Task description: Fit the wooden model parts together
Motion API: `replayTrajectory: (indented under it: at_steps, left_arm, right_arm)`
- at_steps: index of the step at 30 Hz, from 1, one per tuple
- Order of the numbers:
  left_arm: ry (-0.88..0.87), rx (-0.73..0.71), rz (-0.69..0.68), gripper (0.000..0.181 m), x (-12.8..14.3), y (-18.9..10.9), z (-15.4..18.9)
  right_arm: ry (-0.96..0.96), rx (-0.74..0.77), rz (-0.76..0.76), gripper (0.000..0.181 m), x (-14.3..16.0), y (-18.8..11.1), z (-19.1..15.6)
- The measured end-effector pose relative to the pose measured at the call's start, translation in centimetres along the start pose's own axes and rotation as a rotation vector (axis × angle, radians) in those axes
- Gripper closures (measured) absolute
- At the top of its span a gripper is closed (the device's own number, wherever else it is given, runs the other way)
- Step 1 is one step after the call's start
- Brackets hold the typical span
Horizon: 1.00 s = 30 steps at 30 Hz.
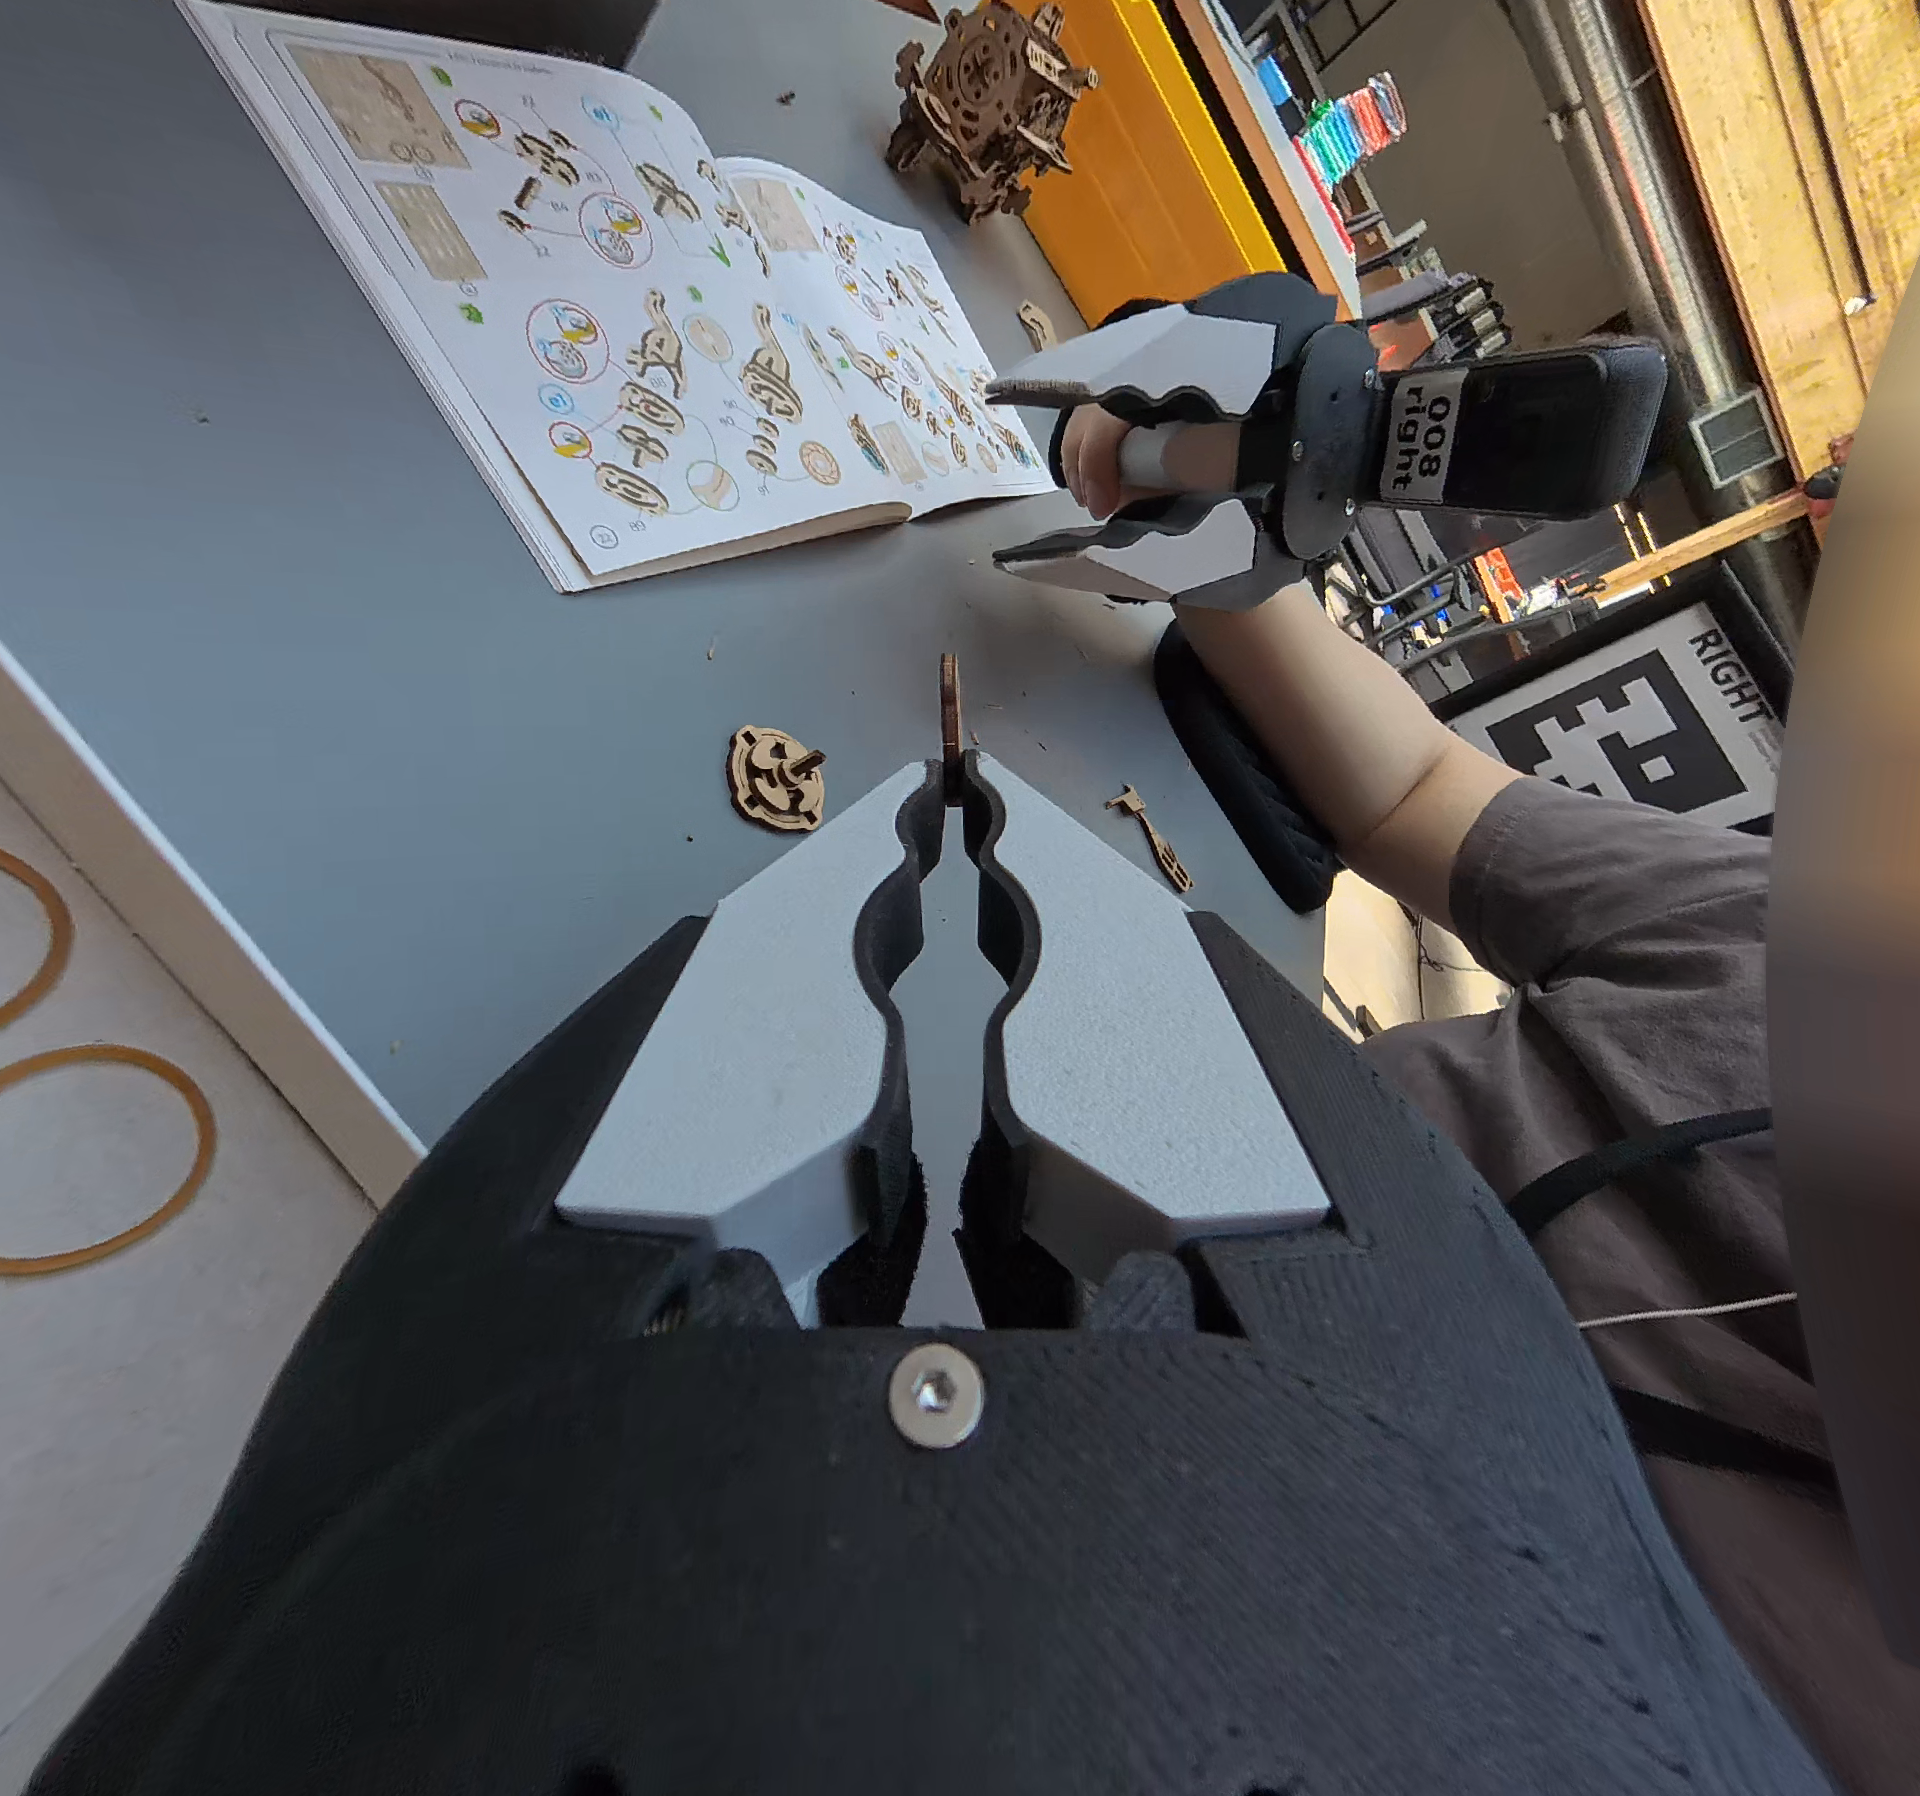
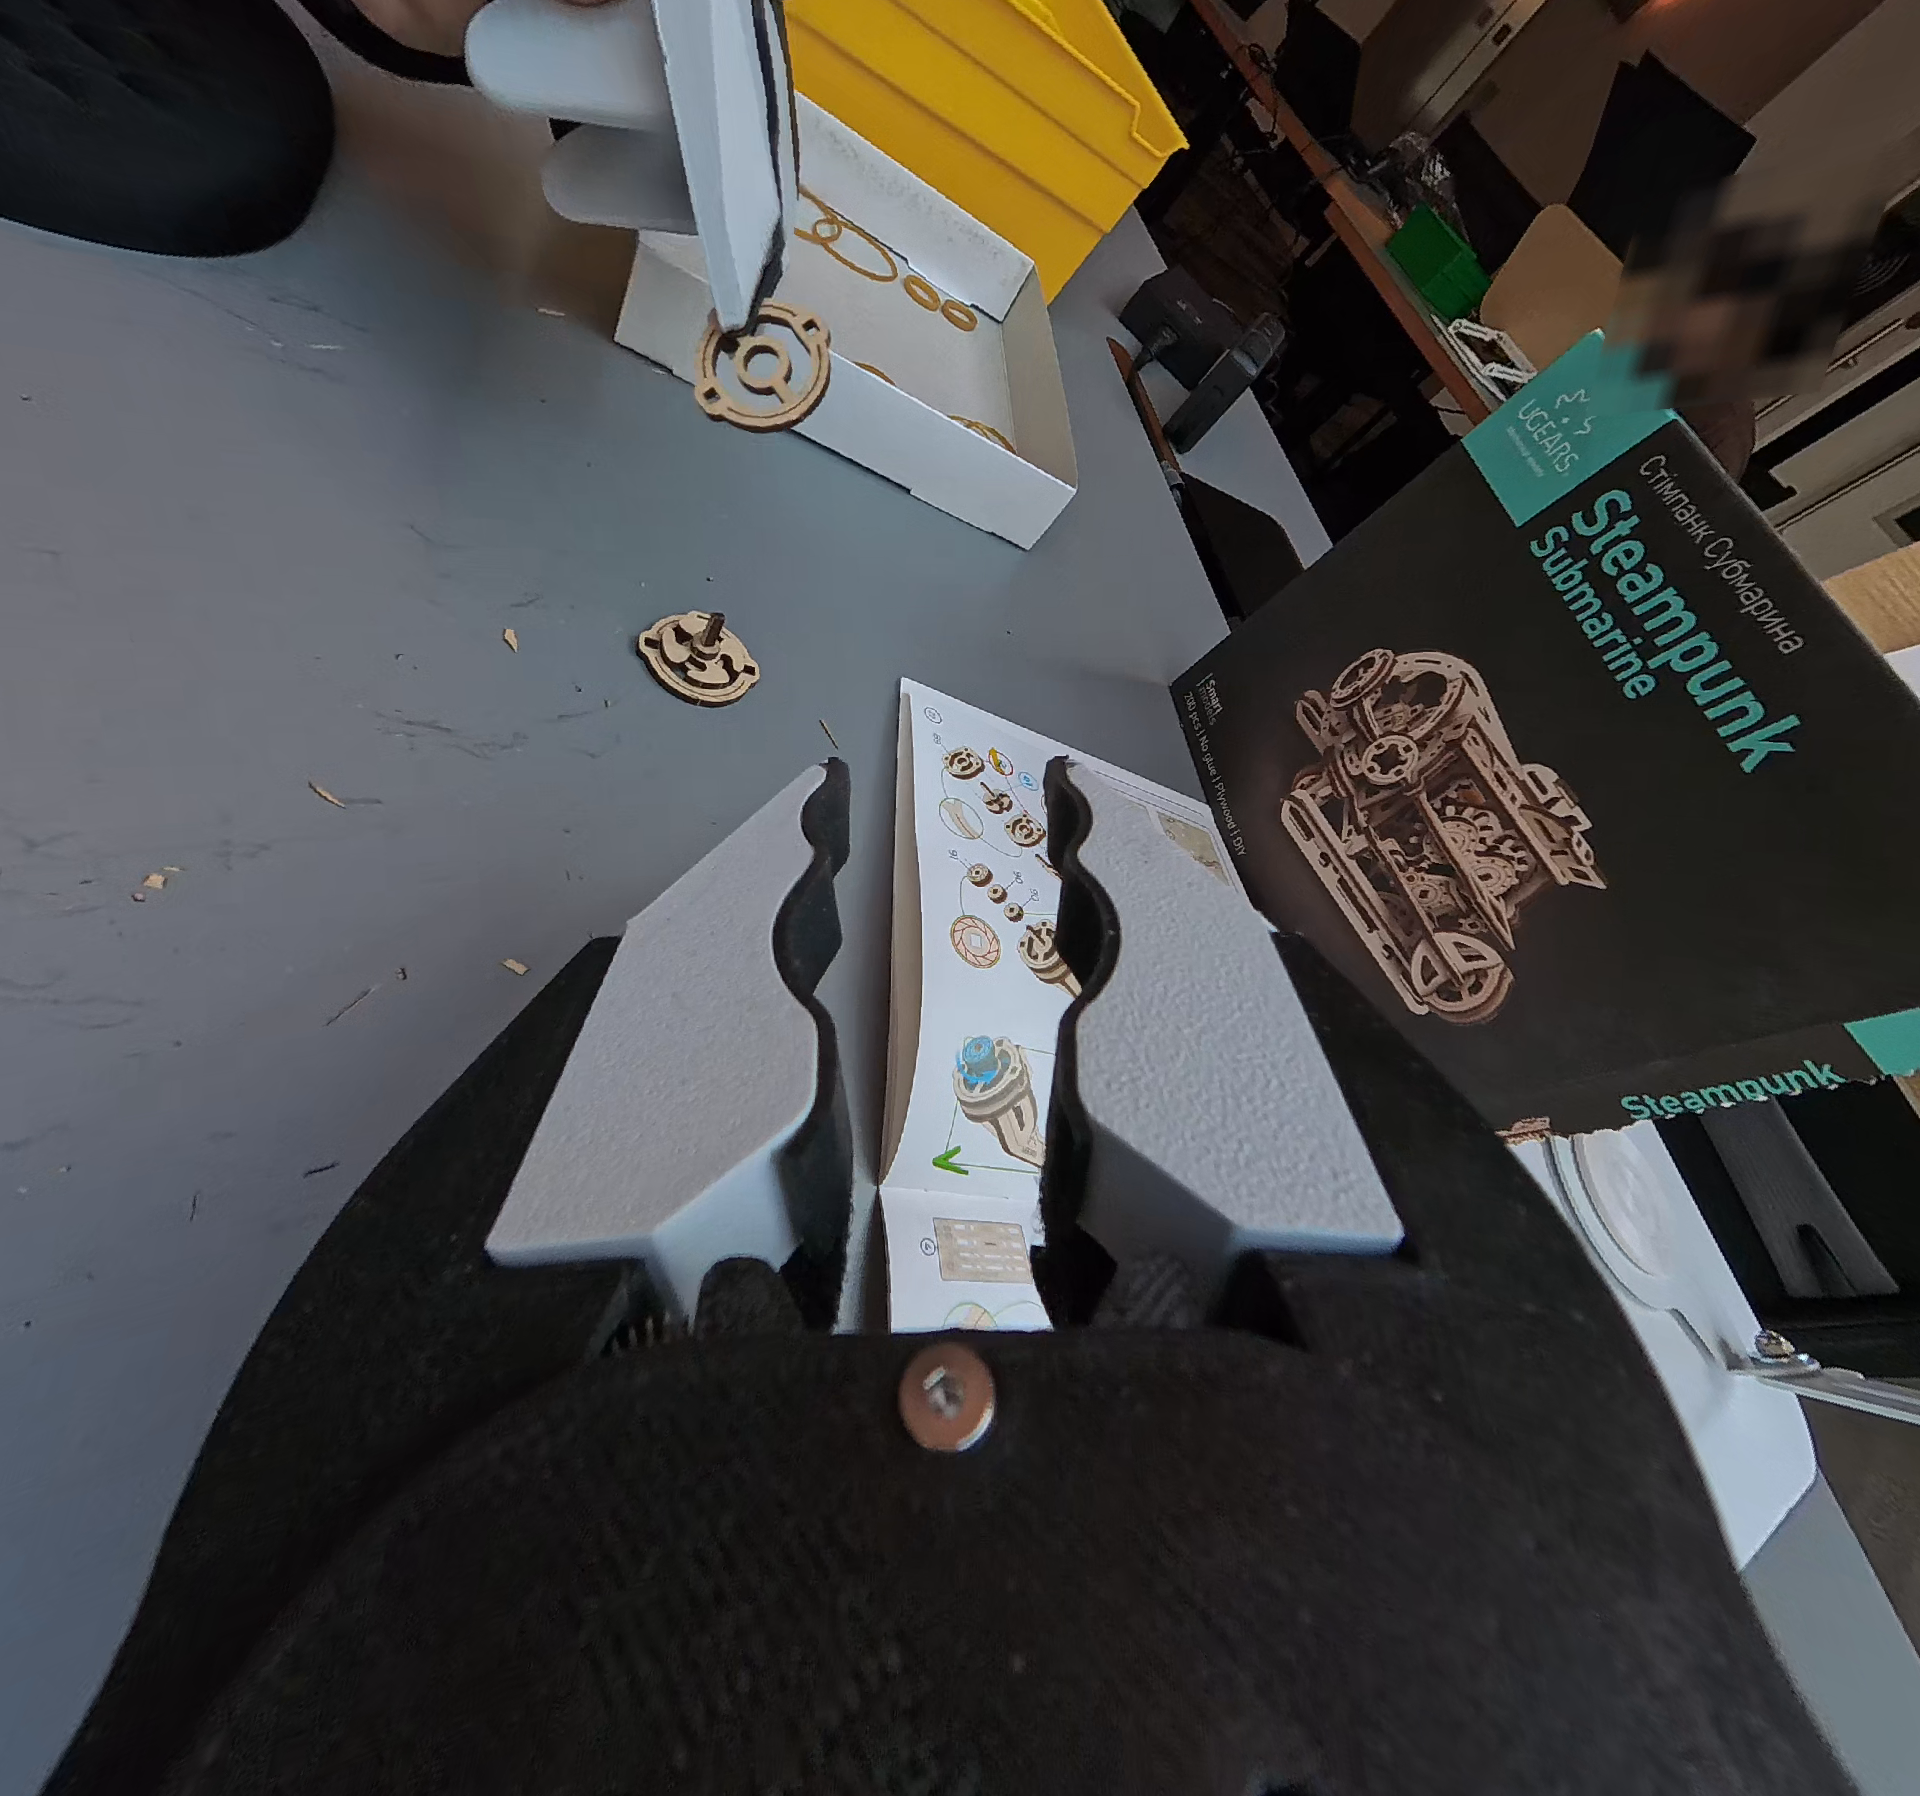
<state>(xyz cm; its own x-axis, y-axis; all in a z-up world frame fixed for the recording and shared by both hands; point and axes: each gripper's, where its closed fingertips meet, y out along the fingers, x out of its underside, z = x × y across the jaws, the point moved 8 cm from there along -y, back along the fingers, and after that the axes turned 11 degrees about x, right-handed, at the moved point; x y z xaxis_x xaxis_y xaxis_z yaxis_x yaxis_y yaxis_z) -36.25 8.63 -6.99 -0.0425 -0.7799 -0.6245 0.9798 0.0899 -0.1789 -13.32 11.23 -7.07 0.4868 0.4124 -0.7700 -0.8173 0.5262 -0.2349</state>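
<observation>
My left gripper (image 1: 951,775) is shut on a thin round wooden disc (image 1: 949,707), seen edge-on in the left wrist view. In the right wrist view that disc (image 2: 762,366) shows flat, with cut-out rings, hanging from the left gripper (image 2: 750,312) above the table. A second round wooden part with a short upright pin (image 1: 777,776) lies on the grey table, left of the held disc; it also shows in the right wrist view (image 2: 698,657). My right gripper (image 2: 943,775) is open and empty over the booklet; it also shows in the left wrist view (image 1: 997,473).
An open instruction booklet (image 1: 623,312) lies on the table. A built wooden model (image 1: 982,110) stands beside yellow bins (image 1: 1132,136). A small wooden lever piece (image 1: 1155,837) lies near the table edge. A white tray with rubber bands (image 2: 935,375) and the black kit box (image 2: 1558,790) stand nearby.
</observation>
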Motion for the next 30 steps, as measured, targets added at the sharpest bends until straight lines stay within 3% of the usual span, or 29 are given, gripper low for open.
replayTrajectory:
  at_steps: [30]
  left_arm:
    - [-0.005, 0.016, 0.056, 0.181, -0.46, -0.8, -0.16]
  right_arm:
    - [0.039, -0.023, -0.022, 0.144, 0.56, 0.23, 0.13]
